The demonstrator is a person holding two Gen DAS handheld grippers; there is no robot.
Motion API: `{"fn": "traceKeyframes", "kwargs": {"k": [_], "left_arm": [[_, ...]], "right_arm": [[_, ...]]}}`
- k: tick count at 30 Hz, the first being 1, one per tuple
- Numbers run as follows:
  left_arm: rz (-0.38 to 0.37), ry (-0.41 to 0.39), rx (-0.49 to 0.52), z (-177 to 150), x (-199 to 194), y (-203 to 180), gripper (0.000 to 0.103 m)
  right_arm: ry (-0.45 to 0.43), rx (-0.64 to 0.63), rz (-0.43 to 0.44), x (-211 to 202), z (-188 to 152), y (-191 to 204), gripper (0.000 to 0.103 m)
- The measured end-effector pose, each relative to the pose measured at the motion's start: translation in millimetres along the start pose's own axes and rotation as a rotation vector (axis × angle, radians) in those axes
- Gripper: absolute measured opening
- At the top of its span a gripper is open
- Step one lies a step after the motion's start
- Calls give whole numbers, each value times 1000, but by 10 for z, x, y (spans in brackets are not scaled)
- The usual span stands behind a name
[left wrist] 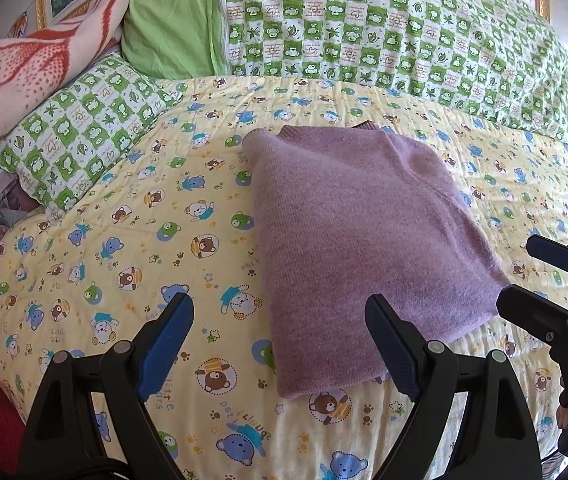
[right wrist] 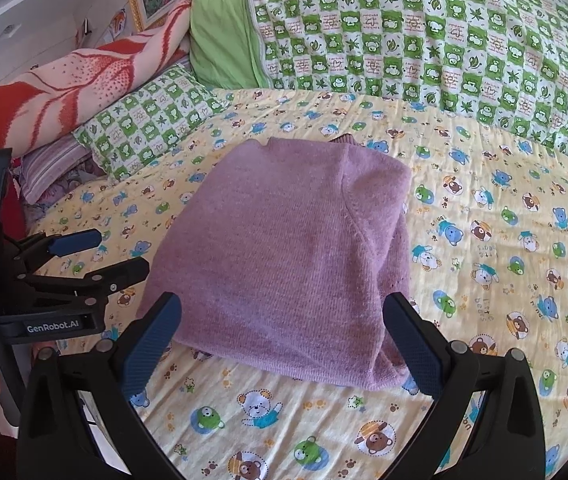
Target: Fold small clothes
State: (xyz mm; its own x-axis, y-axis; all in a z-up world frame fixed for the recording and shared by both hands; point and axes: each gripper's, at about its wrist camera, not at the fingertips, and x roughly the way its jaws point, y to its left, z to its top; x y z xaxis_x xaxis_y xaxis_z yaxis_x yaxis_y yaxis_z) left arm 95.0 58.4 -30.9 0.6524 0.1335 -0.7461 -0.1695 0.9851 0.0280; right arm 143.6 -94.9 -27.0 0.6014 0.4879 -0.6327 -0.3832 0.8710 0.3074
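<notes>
Sweater (left wrist: 347, 232) lies on the bed (left wrist: 132, 240), roughly in its middle, on the yellow bear-print sheet, already brought into a compact rectangular packet. Its collar rib points toward the green checked quilt (left wrist: 423, 32) at the far side. In the right wrist view a sleeve seam curves across the top layer, and stacked edges show along the right side and near corner, which suggests that the sides and sleeves have been turned in. No sleeve sticks out in either view.

Left tongs (left wrist: 280, 344) are released, spread wide and holding nothing; they hover at the near left corner of the sweater, one fingertip over the bare sheet and the other over the knit. Right tongs (right wrist: 282, 344) are likewise spread and empty, straddling the near edge of the packet from just above it. Whether any fingertip touches the cloth I cannot tell.

In my judgement the folding of this garment is largely done: width is reduced and the shape is tidy. What may be left is one more fold, near hem up to collar, to halve the packet, or merely smoothing the slightly loose right corner. No other small clothes waiting to be folded are in view; a pillow (left wrist: 84, 128) and an orange blanket (left wrist: 36, 56) lie at the far left
</notes>
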Motion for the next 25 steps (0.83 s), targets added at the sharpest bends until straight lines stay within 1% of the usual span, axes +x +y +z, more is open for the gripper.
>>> {"fn": "traceKeyframes", "kwargs": {"k": [11, 14, 20, 25], "left_arm": [[20, 28, -1, 86, 81, -19, 88], [23, 23, -3, 120, 93, -9, 88], [19, 20, -11, 195, 104, -9, 88], [13, 37, -16, 223, 133, -13, 88]], "right_arm": [[1, 13, 11, 30, 71, -72, 101], [2, 18, 11, 40, 86, -99, 101], [4, 31, 10, 69, 137, -180, 101], [7, 36, 13, 103, 182, -222, 101]]}}
